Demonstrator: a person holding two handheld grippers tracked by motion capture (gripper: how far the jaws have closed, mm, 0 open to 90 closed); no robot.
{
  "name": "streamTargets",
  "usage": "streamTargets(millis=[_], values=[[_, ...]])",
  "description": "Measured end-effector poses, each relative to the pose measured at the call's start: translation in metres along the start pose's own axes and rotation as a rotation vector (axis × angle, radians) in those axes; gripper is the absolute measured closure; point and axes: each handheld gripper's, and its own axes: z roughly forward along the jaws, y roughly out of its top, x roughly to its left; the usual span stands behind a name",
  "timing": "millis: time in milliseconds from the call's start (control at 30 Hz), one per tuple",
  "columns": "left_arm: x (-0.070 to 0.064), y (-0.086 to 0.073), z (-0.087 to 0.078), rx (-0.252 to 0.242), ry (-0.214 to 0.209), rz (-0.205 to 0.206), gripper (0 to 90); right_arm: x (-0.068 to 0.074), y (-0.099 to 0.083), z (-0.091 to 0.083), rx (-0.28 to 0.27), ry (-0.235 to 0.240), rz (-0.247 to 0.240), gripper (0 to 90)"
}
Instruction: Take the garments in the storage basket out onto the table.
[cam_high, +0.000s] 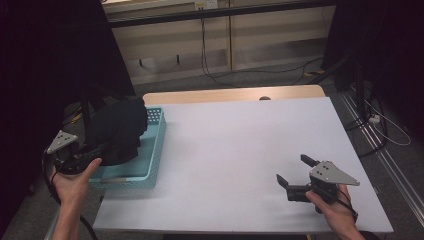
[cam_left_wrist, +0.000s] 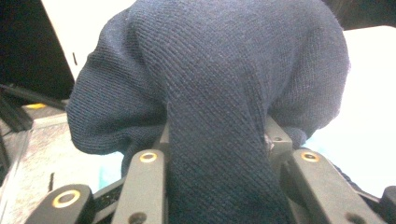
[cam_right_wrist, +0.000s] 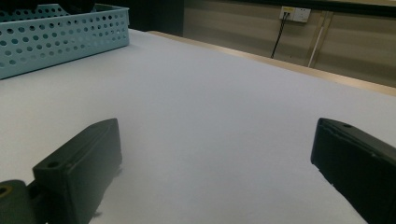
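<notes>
At the table's left edge, the left gripper (cam_high: 100, 150) has its jaws closed on a fold of a dark blue knitted garment (cam_high: 119, 130), which is bunched up over the light blue perforated basket (cam_high: 155, 150). Well apart, the right gripper (cam_high: 292, 177) rests near the white table (cam_high: 240, 150) with jaws wide open and empty. Since only one fold is pinched, the heavy bundle may slip free, or its hanging cloth may snag the rim and drag the basket.
</notes>
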Motion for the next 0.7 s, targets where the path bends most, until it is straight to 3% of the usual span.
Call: streamTargets(millis=[267,533,567,700], values=[[-0.01,0.011,0.003,-0.055,-0.004,0.012,62.4,0.0,0.0,-0.001,-0.005,0.003,-0.001,1.6],[-0.021,0.024,0.007,-0.112,-0.043,0.011,62.6,0.0,0.0,0.0,-0.007,0.003,-0.001,1.6],[-0.025,0.027,0.009,-0.141,-0.048,0.014,62.8,0.0,0.0,0.0,-0.008,0.003,-0.002,1.6],[-0.029,0.031,0.013,-0.157,-0.067,0.011,63.2,0.0,0.0,-0.001,-0.009,0.004,-0.001,1.6]])
